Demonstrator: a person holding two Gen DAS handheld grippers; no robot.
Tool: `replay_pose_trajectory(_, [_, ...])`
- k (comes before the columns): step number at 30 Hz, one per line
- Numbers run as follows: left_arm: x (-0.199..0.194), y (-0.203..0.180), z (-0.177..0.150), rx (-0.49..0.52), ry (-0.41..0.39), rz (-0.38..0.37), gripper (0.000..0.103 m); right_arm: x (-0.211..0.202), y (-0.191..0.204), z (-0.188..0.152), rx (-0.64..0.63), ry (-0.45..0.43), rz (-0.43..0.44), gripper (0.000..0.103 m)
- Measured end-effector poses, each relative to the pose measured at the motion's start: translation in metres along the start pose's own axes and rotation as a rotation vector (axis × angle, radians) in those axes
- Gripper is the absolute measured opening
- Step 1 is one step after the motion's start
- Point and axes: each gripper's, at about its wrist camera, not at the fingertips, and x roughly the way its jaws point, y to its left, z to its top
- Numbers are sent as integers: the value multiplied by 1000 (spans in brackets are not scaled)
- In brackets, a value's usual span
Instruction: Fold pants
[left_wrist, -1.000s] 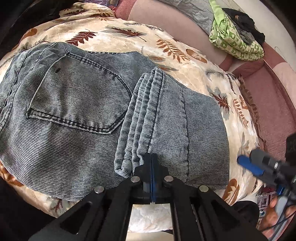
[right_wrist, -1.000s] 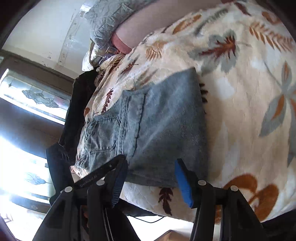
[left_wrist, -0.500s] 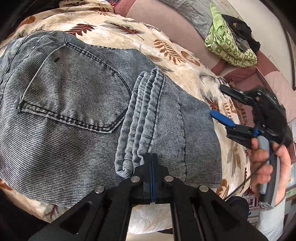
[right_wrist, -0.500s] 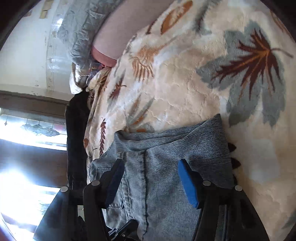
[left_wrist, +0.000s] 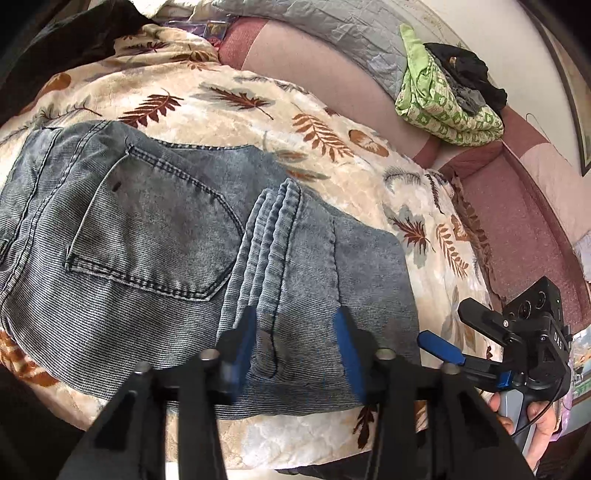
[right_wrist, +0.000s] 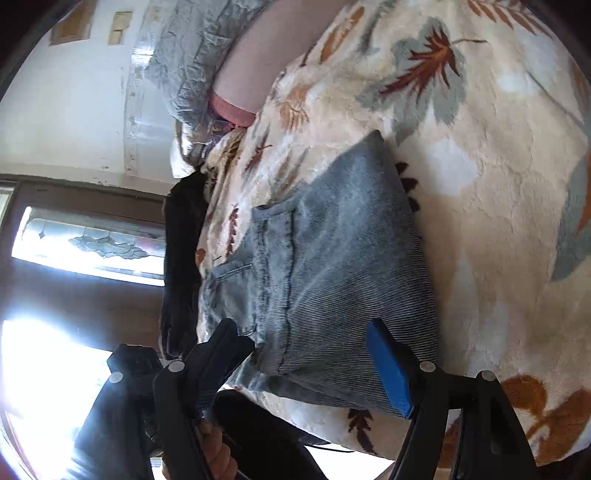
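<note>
- Since the earlier frames our left gripper (left_wrist: 295, 350) has let go: its blue pads were pressed together on the bunched hem, and now they stand spread with denim showing between them and nothing pinched.
- Our right gripper (right_wrist: 314, 365) is spread too, holding nothing; in the left view it sits at the lower right of the frame (left_wrist: 447, 339), just off the edge of the jeans (left_wrist: 147, 240).
- The jeans lie folded on the leaf-print blanket (left_wrist: 258, 118), filling the left and centre of the left view, with the back pocket (left_wrist: 155, 236) up and the hem folds (left_wrist: 273, 236) stacked beside it.
- We judge a fold has just been laid down and released; next we would need to take the near edge with both grippers for another fold, or smooth it flat.
- How many layers lie underneath is hidden, and the waistband runs off the left of the frame.
- The right view is glare-washed at lower left.
</note>
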Motion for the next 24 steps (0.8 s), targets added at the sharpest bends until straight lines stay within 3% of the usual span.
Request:
replay_pose_trajectory(3, [29, -2, -8, 50, 68, 103, 57, 11, -33, -7, 67, 14, -58, 82])
replay_pose_trajectory(5, [31, -12, -12, 151, 49, 164, 57, 4, -37, -10, 55, -15, 1, 82])
replay_pose_trajectory(8, [22, -15, -10, 136, 22, 169, 57, -9, -21, -6, 28, -28, 19, 82])
replay_pose_trajectory(13, [26, -17, -16, 165, 14, 184, 62, -8, 0, 11, -47, -55, 119, 84])
replay_pose_trajectory(14, [28, -19, -17, 190, 13, 209, 62, 2, -7, 14, -34, -46, 93, 87])
replay_pose_trajectory(15, [29, -21, -18, 209, 20, 220, 62, 16, -21, 16, -1, -7, 13, 88])
replay_pose_trajectory(16, [28, -22, -18, 218, 24, 224, 62, 30, -32, 17, 27, 37, -20, 86])
replay_pose_trajectory(18, [16, -21, -16, 200, 1, 200, 62, 21, -23, 15, -18, 1, -1, 86])
replay_pose_trajectory(21, [-14, -10, -12, 120, -91, 144, 62, 13, -17, 11, -73, -24, 42, 87])
replay_pose_trajectory(24, [-47, 13, -15, 32, -174, 116, 62, 11, -30, 7, -40, -33, 46, 87])
